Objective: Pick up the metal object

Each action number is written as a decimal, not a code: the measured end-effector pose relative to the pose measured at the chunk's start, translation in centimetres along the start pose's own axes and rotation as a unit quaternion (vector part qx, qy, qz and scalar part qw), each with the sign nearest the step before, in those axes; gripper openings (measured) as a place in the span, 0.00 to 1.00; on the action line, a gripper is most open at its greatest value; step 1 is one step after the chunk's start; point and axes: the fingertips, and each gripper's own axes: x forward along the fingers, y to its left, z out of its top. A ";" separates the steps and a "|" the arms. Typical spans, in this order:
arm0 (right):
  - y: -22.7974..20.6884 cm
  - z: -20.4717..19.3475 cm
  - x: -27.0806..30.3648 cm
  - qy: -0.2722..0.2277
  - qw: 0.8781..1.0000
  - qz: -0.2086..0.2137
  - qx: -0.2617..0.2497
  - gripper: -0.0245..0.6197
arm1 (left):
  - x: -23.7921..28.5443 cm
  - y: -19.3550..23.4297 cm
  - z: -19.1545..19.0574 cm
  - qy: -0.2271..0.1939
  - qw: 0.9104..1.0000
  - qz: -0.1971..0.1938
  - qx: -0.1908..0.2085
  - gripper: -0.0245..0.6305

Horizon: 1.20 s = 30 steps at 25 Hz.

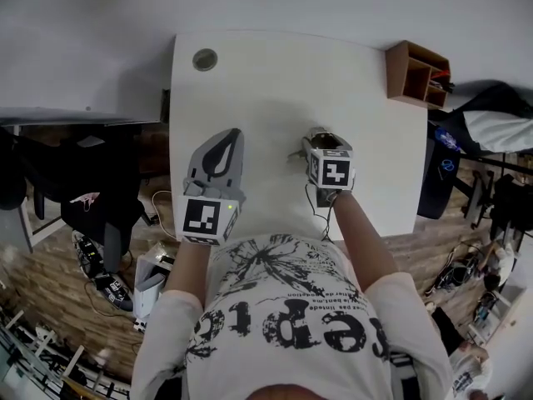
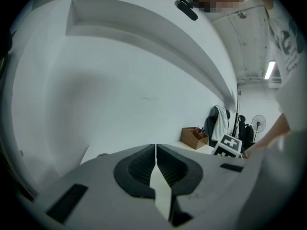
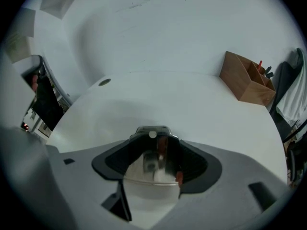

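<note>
My head camera looks straight down at the white table (image 1: 275, 82). Cameras on the left gripper (image 1: 231, 137) and right gripper (image 1: 318, 136) sit low, looking across it. All see the wooden box (image 1: 416, 73).

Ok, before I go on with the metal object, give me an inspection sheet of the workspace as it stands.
Surface: white table, no spills seen.
Job's things: shiny metal object, sitting between the right gripper's jaws.
Clutter: wooden organizer at the far right corner; round grommet at the far left.
Grippers: left gripper shut, nothing in it; right gripper has its jaws wide apart around the metal object.
Cables: thin cable below the right gripper at the near table edge; loose cables on the floor at the left.
Surroundings: wooden floor, dark furniture at the left, bags and clothing at the right.
</note>
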 end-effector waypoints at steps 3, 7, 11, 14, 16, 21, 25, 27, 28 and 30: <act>0.2 0.1 0.0 0.004 1.000 -0.002 -0.002 0.48 | 0.0 0.0 -0.1 0.003 1.000 0.001 0.000 0.05; 0.2 0.0 -0.2 0.010 1.000 -0.004 -0.007 0.48 | -0.3 -0.7 0.2 0.002 1.000 0.002 0.012 0.05; 0.6 -0.1 -1.2 0.004 1.000 0.013 -0.017 0.47 | -0.9 -1.9 0.5 0.002 1.000 0.003 0.022 0.05; 0.8 0.8 -2.7 -0.026 0.999 0.021 -0.021 0.47 | -1.6 -2.6 1.6 -0.005 0.999 0.011 0.036 0.05; 0.7 2.0 -4.1 -0.056 0.998 0.025 -0.023 0.48 | -1.8 -3.2 2.1 -0.012 0.999 0.015 0.045 0.05; 0.5 5.5 -9.7 -0.150 0.988 0.034 -0.029 0.47 | -2.6 -5.0 4.0 -0.024 0.998 0.015 0.051 0.05; 0.0 7.8 -14.8 -0.221 0.973 0.045 -0.041 0.47 | -3.1 -6.6 6.0 -0.039 0.997 0.023 0.057 0.05; -0.4 8.7 -17.3 -0.258 0.964 0.047 -0.047 0.47 | -3.3 -7.4 6.7 -0.046 0.997 0.027 0.061 0.05; -0.5 9.1 -18.5 -0.276 0.959 0.047 -0.051 0.47 | -3.4 -7.7 7.1 -0.047 0.997 0.029 0.062 0.05; -0.7 9.7 -21.0 -0.307 0.949 0.049 -0.058 0.47 | -3.6 -8.5 7.8 -0.049 0.997 0.030 0.060 0.05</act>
